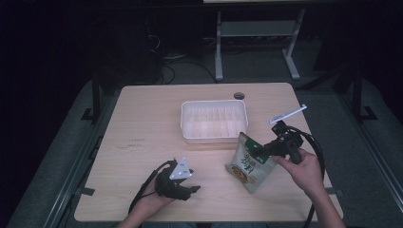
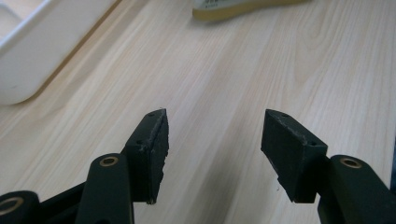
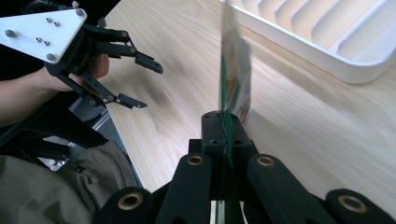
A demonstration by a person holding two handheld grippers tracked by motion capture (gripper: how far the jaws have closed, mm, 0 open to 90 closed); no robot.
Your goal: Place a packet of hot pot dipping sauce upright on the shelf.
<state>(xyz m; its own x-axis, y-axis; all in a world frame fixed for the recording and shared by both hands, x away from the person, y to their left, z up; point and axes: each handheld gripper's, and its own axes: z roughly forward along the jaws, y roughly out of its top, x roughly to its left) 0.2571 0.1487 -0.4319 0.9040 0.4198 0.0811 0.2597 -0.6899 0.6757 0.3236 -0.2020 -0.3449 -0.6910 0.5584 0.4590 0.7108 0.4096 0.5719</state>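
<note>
A green and tan snack bag (image 1: 247, 164) stands tilted on the table, just in front of the white ridged tray (image 1: 214, 120). My right gripper (image 1: 257, 148) is shut on the bag's top edge; in the right gripper view the bag (image 3: 235, 74) shows edge-on, pinched between the jaws of the right gripper (image 3: 225, 126). My left gripper (image 1: 195, 188) rests open near the table's front edge, left of the bag, with nothing between its fingers (image 2: 152, 140). The bag's bottom edge (image 2: 243, 8) lies far ahead of it.
The wooden table (image 1: 142, 142) has bare room at left and front. A cable hole (image 1: 239, 95) sits behind the tray. The tray's corner (image 2: 42, 42) lies ahead-left of the left gripper. Table frames and cables stand on the dark floor beyond.
</note>
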